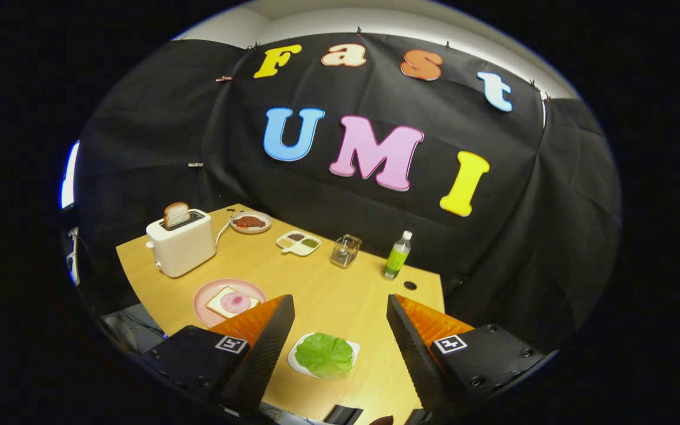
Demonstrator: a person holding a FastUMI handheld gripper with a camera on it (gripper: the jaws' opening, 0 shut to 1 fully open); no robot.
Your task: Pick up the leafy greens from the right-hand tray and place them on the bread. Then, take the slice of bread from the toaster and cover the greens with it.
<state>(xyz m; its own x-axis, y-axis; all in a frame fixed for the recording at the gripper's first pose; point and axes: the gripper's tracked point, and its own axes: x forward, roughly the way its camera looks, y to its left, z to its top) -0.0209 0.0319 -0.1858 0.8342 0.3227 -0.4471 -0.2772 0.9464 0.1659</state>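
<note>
The leafy greens (324,355) lie on a small white tray (297,366) on the wooden table, below and between my fingers. My gripper (340,304) is open, well above the table, with nothing held. To the left of the left finger a pink plate (205,295) carries a slice of bread (219,302) topped with a round pink slice of meat (235,302). Farther back on the left stands a white toaster (182,243) with a slice of bread (176,213) sticking up out of its slot.
Behind the toaster sits a plate with a reddish food (250,222). A divided white dish (298,242), a clear glass holder (346,251) and a green bottle (397,255) stand along the back. A cable hole (410,285) is in the table (340,295) near the bottle.
</note>
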